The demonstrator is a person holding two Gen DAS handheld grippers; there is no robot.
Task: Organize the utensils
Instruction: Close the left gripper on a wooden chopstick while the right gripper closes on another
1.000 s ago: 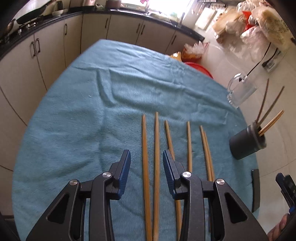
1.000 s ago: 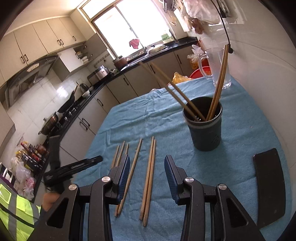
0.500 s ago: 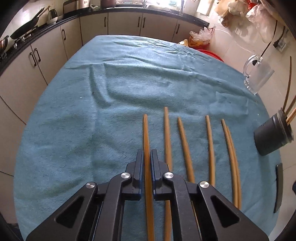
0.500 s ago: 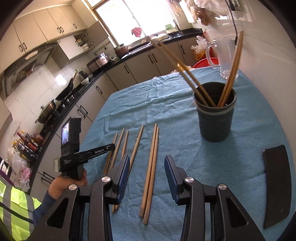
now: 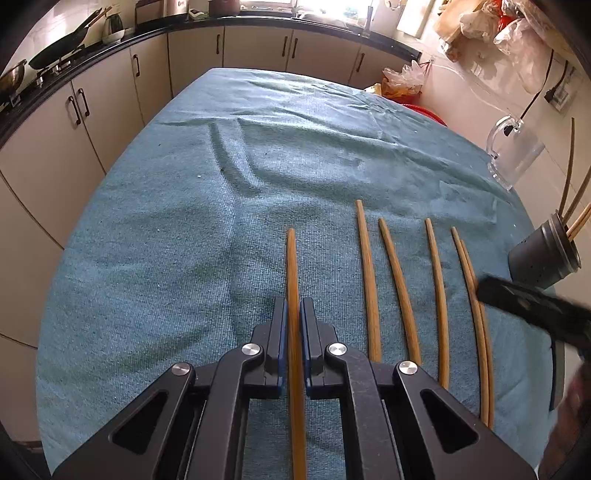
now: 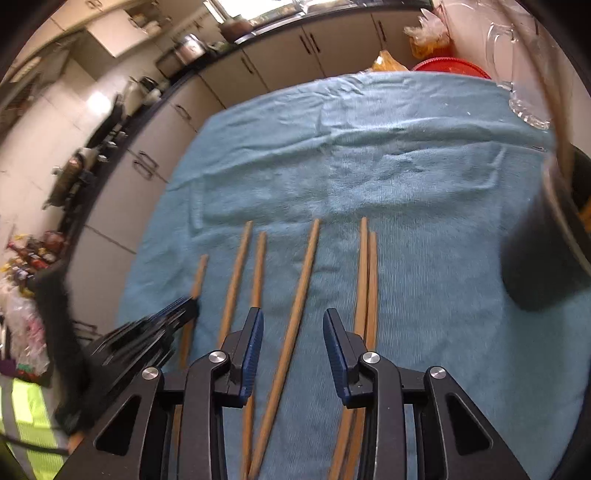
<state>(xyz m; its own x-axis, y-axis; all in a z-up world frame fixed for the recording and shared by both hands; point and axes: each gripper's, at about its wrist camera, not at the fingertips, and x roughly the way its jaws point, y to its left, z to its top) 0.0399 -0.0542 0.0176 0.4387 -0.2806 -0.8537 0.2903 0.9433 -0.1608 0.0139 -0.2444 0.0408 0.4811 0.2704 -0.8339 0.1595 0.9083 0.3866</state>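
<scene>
Teal towel (image 5: 155,229) carries our chopsticks, long axes parallel to both grippers. Our left gripper (image 5: 294,321) is clamped on the leftmost chopstick (image 5: 291,258); our right gripper (image 6: 292,325), jaws closing, straddles another chopstick (image 6: 301,280) untouched.

Cream kitchen cabinets (image 5: 255,48), sunlit window (image 5: 269,3)

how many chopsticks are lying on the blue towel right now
6. One is clamped in the left gripper, leftmost; then singles; a touching pair sits nearest the dark holder, which holds more.
</scene>
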